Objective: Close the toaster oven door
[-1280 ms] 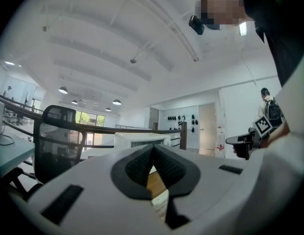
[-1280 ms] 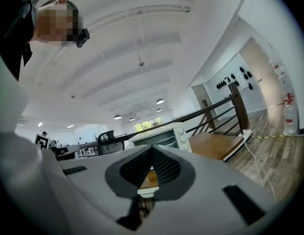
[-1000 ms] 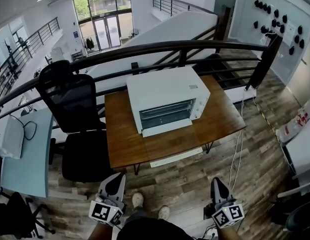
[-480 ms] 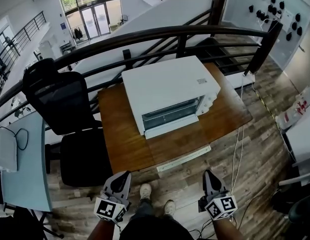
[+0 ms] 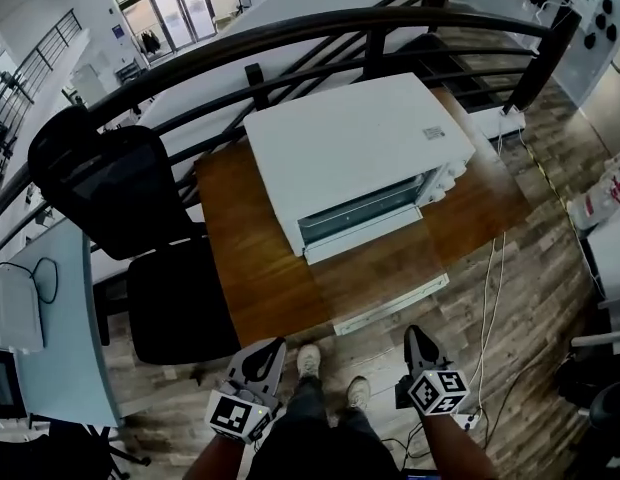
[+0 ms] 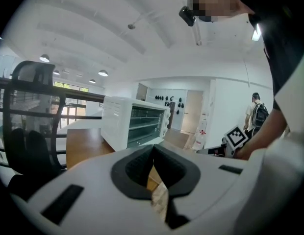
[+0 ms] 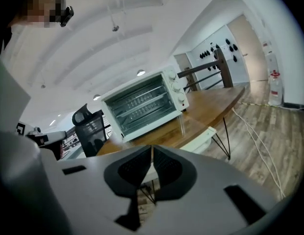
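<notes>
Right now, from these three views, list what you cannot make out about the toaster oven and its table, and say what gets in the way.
Toaster oven, inside: its own top covers it in the head view; dim and small in both gripper views.
Knobs: markings too small in every view.
Sticker on the oven's top: print too small, head view.
Table, far legs: hidden under the tabletop in every view.
</notes>
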Available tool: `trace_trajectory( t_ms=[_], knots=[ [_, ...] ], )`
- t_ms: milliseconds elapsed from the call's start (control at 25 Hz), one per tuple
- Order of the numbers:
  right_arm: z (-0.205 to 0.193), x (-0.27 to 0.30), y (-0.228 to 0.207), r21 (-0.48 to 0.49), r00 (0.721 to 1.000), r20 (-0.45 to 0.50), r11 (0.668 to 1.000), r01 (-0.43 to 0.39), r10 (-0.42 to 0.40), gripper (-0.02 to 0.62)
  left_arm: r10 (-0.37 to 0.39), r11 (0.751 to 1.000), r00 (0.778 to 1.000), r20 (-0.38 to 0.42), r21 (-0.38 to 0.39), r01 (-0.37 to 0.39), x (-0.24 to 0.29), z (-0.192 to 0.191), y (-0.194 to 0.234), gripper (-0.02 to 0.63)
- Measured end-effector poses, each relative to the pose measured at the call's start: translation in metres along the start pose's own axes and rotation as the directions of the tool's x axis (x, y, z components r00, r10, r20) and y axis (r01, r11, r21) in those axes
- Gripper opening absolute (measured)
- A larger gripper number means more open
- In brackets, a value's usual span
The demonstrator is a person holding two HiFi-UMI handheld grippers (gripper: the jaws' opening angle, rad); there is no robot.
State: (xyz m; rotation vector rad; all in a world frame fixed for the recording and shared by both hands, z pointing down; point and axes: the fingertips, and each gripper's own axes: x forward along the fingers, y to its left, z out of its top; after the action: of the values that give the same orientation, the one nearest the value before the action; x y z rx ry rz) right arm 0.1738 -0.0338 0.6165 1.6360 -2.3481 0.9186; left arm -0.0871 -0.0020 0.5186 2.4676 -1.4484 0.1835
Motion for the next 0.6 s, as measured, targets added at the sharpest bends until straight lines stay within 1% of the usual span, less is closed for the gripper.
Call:
trace_trajectory(
  t_ms=[40, 120, 160, 280, 320, 400, 480, 520, 560, 600],
  knots=[
    [-0.008, 0.006, -0.003, 0.010, 1.000, -0.020, 1.000, 0.004, -0.004, 0.022, -0.003, 1.000, 1.000, -0.005, -0.001, 0.003, 0.002, -0.002, 0.000, 0.009],
    [-0.024, 0.017, -0.008, 0.048, 0.998, -0.060, 0.999, 0.015, -0.012, 0.042, -0.009, 1.000, 1.000, -0.015, 0.001, 0.009, 0.006, -0.005, 0.001, 0.010],
    [-0.031, 0.023, -0.011, 0.079, 0.997, -0.078, 0.997, 0.024, -0.018, 0.058, -0.011, 1.000, 1.000, -0.020, 0.004, 0.012, 0.007, -0.007, 0.001, 0.009],
    [-0.050, 0.037, -0.017, 0.168, 0.992, -0.117, 0.984, 0.054, -0.035, 0.077, -0.017, 1.000, 0.999, -0.033, -0.004, 0.017, 0.008, -0.012, 0.001, 0.010],
    [-0.054, 0.041, -0.017, 0.185, 0.991, -0.128, 0.981, 0.057, -0.033, 0.078, -0.018, 1.000, 0.999, -0.037, -0.013, 0.017, 0.007, -0.013, 0.001, 0.010],
    [-0.061, 0.050, -0.016, 0.224, 0.988, -0.151, 0.973, 0.053, -0.019, 0.108, -0.014, 1.000, 0.999, -0.047, -0.023, 0.013, 0.005, -0.017, 0.001, 0.010],
    [-0.066, 0.059, -0.017, 0.292, 0.986, -0.167, 0.955, 0.054, -0.005, 0.150, -0.007, 1.000, 0.998, -0.060, -0.001, 0.007, 0.002, -0.021, 0.001, 0.010],
    [-0.069, 0.064, -0.019, 0.336, 0.986, -0.169, 0.940, 0.060, -0.003, 0.159, -0.008, 1.000, 0.998, -0.067, 0.028, 0.010, 0.001, -0.023, 0.000, 0.010],
    [-0.071, 0.068, -0.021, 0.388, 0.986, -0.167, 0.919, 0.067, -0.002, 0.162, -0.012, 0.998, 0.997, -0.077, 0.061, 0.017, 0.000, -0.025, -0.002, 0.009],
    [-0.073, 0.073, -0.024, 0.447, 0.987, -0.163, 0.892, 0.074, -0.001, 0.170, -0.017, 0.996, 0.996, -0.088, 0.088, 0.025, -0.001, -0.027, -0.004, 0.010]
  ],
)
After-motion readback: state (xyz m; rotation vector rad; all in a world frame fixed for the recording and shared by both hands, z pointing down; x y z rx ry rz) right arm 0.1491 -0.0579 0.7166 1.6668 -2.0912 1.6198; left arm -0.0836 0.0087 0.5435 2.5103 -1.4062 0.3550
